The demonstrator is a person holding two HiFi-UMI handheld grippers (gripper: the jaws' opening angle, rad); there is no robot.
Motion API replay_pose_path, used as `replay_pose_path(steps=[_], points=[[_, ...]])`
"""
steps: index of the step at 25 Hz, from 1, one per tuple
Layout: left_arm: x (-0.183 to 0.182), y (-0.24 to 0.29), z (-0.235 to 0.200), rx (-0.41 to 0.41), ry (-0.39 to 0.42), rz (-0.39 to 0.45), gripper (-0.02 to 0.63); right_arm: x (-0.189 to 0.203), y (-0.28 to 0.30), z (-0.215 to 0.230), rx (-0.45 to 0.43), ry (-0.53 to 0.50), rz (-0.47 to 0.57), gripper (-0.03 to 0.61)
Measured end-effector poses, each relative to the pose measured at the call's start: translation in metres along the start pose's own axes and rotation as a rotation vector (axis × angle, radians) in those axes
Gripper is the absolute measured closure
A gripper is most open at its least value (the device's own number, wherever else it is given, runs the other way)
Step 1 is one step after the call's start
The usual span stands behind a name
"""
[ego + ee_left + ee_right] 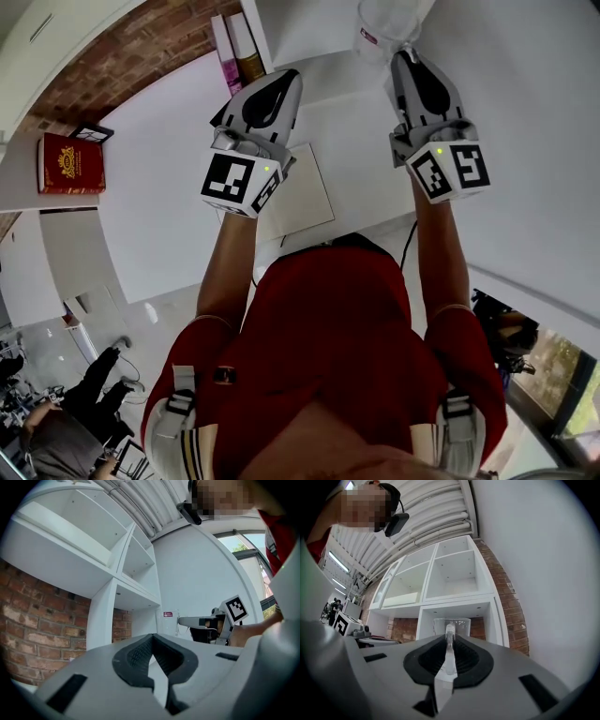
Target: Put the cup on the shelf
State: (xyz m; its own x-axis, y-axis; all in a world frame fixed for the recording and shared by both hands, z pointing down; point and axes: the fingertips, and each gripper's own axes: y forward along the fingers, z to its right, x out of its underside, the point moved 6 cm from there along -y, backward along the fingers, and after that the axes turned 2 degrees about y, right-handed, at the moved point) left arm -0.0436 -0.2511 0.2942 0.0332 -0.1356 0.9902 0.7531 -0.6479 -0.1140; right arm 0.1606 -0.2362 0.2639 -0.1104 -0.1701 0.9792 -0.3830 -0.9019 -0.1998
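Carrying step judged in hand: right gripper (449, 644) pinches the clear cup (451, 624) by its near wall, in front of the white shelf (457, 603), not yet inside any compartment. Left gripper (152, 641) is pressed together on nothing, at the left. Cup appears upright, mouth up, long axis vertical. Next move calls for carrying it level, farther in, to the open lower compartment.

One overhead, two toward the shelf (454, 603)

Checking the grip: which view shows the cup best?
Right gripper view: the clear cup sits centred, its wall pinched in the right tongs. Head view crops it at the top edge; left gripper view shows it faint, sideways.
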Motion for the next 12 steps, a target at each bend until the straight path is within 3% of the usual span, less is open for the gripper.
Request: replay_pose_path(steps=[12], points=[[0.012, 0.029, -0.01, -0.102, 0.003, -0.029, 0.608, 0.029, 0.046, 0.037, -0.078, 0.007, -0.037, 0.554]])
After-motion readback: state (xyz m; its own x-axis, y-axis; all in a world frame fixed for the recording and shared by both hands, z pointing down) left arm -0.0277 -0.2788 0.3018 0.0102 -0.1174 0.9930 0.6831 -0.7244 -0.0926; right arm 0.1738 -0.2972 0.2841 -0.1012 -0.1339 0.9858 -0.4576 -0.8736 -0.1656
